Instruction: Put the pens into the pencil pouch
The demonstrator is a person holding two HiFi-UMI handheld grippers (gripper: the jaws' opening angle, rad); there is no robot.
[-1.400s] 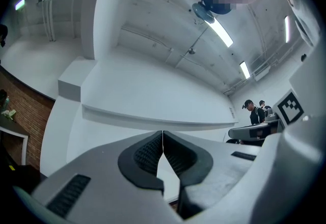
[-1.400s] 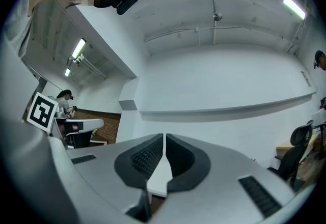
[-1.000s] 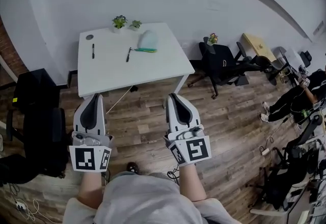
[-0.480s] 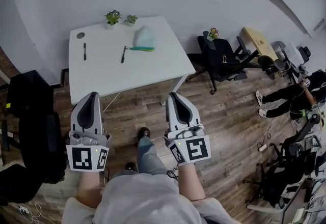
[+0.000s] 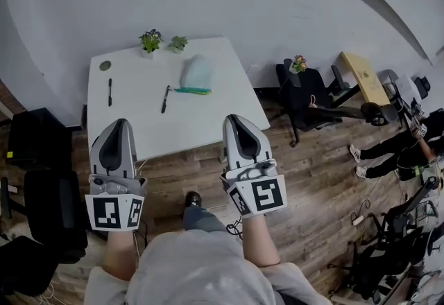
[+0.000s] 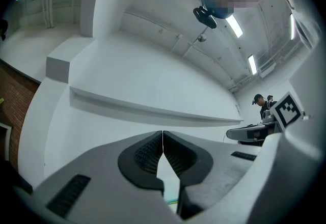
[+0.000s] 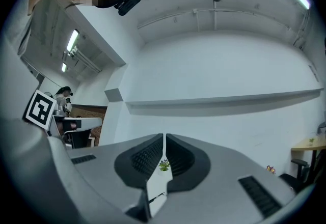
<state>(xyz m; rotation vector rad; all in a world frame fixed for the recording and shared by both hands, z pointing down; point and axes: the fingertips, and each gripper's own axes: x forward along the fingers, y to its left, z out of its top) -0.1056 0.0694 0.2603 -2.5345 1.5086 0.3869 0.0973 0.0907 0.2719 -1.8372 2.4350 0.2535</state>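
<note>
- Hovering at the near edge of the white desk (image 5: 208, 127): left gripper (image 5: 119, 123) and right gripper (image 5: 236, 118), each with jaws pressed together and nothing between them.
- Pencil pouch (image 5: 197, 73), pale teal, lies toward the desk's far edge, well ahead of both grippers.
- Teal pen (image 5: 192, 91) lies along the pouch's near edge, with a black pen (image 5: 165, 99) just left of it.
- Second black pen (image 5: 109, 92) lies apart on the desk's left side, ahead of the left gripper.
- Two small potted plants (image 5: 149, 41) stand at the far edge.
</note>
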